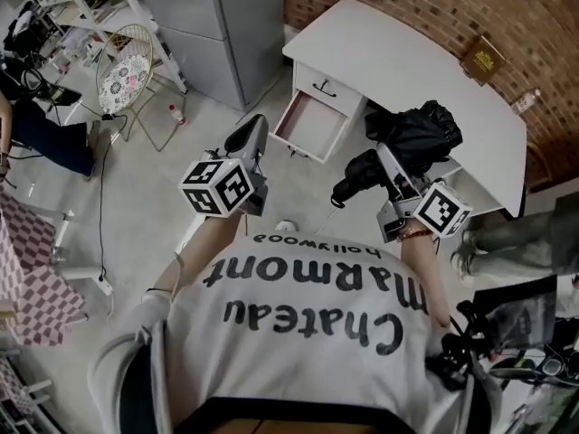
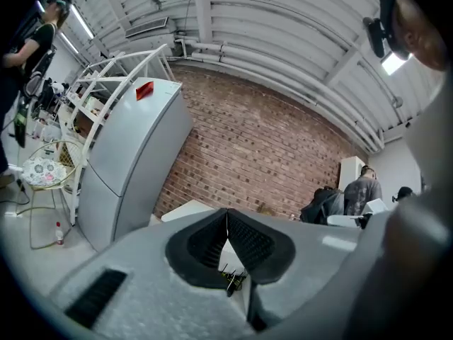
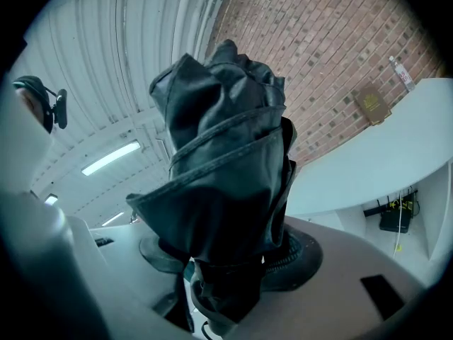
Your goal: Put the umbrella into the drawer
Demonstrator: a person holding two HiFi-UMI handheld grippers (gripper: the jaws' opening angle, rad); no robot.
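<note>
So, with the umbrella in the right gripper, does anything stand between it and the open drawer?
Nothing visible does. In the head view the umbrella, clamped in the right gripper, is just right of the open drawer, whose inside looks empty. The left gripper, jaws together, is at the drawer's left, off that path.

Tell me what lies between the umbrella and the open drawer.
Only a bare strip of floor, as the head view shows; the umbrella, clamped in the right claw, hangs just right of the drawer.
</note>
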